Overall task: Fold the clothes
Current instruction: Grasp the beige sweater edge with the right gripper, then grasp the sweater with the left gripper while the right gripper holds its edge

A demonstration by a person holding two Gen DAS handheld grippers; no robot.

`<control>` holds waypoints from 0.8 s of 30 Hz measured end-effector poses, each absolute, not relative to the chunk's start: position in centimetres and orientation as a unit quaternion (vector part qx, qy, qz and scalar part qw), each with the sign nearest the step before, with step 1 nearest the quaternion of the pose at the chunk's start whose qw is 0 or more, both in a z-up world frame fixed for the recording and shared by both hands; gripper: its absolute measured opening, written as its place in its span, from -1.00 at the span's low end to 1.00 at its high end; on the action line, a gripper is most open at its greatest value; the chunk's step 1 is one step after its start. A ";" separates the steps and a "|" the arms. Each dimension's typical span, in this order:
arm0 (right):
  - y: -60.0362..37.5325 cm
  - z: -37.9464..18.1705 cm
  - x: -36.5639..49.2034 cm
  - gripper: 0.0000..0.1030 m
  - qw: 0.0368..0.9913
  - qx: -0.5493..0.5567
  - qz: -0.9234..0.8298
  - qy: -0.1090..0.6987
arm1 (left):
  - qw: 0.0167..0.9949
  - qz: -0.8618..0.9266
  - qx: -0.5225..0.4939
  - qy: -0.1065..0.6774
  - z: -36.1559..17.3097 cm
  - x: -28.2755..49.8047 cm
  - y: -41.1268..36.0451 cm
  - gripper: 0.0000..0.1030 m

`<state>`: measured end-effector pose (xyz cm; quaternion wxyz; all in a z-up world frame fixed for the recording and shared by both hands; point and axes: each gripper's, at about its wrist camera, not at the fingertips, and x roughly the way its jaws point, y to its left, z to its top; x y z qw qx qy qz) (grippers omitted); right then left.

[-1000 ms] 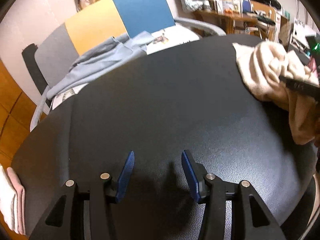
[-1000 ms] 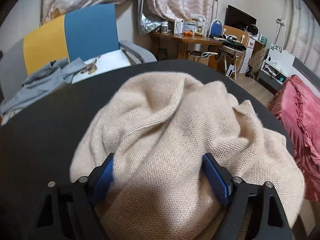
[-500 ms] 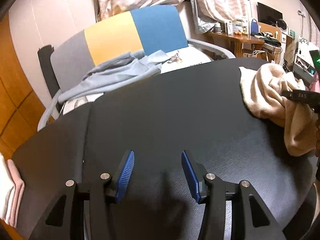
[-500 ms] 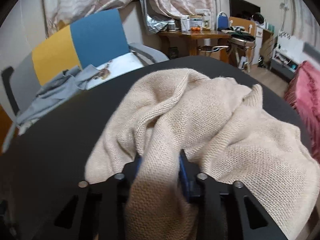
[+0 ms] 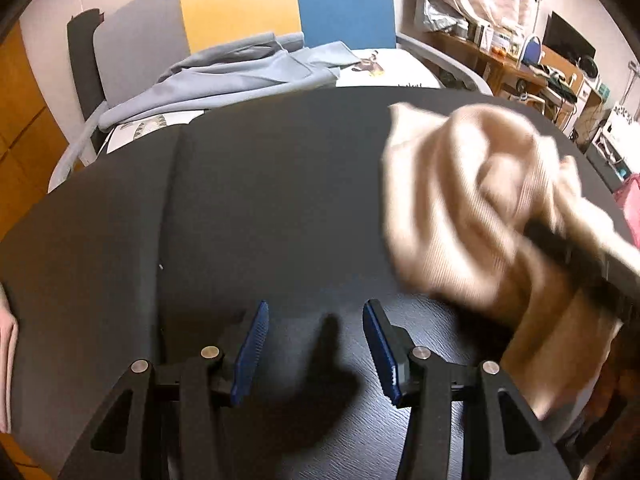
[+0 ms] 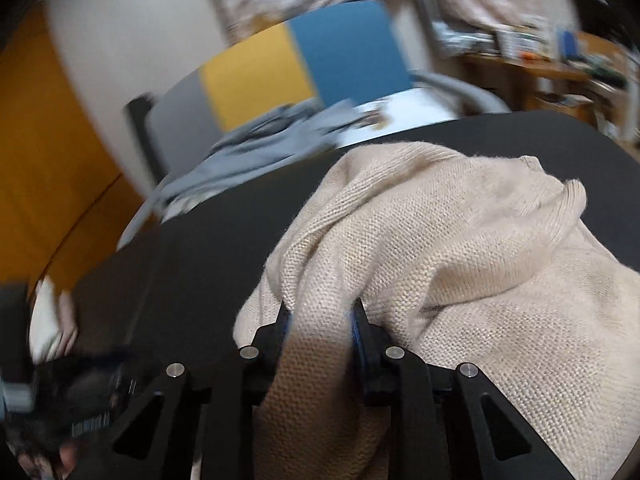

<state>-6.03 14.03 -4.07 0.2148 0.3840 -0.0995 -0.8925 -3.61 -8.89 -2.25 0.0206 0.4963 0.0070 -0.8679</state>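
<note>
The right claw [image 6: 321, 316] is pinching a thick fold of a beige knit sweater [image 6: 460, 248], and its jaws are closing on it, with the knit bunched up between the blue pads and spilling over both black fingers. The rest of the sweater is heaped ahead of and to the right of this claw, resting on the dark desk [image 6: 192, 248].

The left claw [image 5: 316, 332] is spread apart with nothing between its blue pads [image 5: 252, 344]; it hangs over bare desk surface [image 5: 260, 200], and its shadow falls on the desk just below it.

Seen from the left claw, the sweater [image 5: 452, 200] lies ahead and to the right, blurred, with the black arm of the right claw [image 5: 576, 256] reaching into it from the right edge. Part of the cloth hangs down near the desk's right rim.

Beyond the desk, straight ahead of both claws, stands a chair [image 5: 280, 12] with a back in grey, yellow and blue panels. A pale blue-grey garment [image 5: 224, 76] is draped across its seat, over a white printed cloth [image 5: 384, 68]. To the far left of the left claw, a pale pink folded item [image 5: 8, 356] shows at the desk's edge. A cluttered wooden side table [image 5: 516, 64] stands far off to the right.
</note>
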 end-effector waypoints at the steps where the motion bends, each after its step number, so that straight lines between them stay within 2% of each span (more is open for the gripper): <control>1: 12.9 -4.1 -5.6 -0.49 0.233 0.383 -0.889 -0.090 | 0.016 -0.868 0.496 0.016 -2.1 -3.9 -9.5 -0.02; 4: 9.8 -4.5 -4.1 -0.49 0.282 0.385 -0.876 -0.069 | -0.009 -0.865 0.496 0.078 -2.0 -5.0 -11.7 0.00; 6: 8.6 -4.7 -3.3 -0.49 0.304 0.381 -0.871 -0.058 | -0.011 -0.863 0.498 0.090 -2.3 -5.6 -12.5 0.01; 14: 7.0 -5.4 -0.8 -0.49 0.357 0.368 -0.858 -0.041 | -0.051 -0.860 0.506 0.026 -4.1 -6.3 -11.4 0.02; 24: 8.2 -5.9 0.1 -0.48 0.392 0.359 -0.846 -0.031 | -0.029 -0.862 0.504 -0.033 -6.2 -6.9 -9.9 0.09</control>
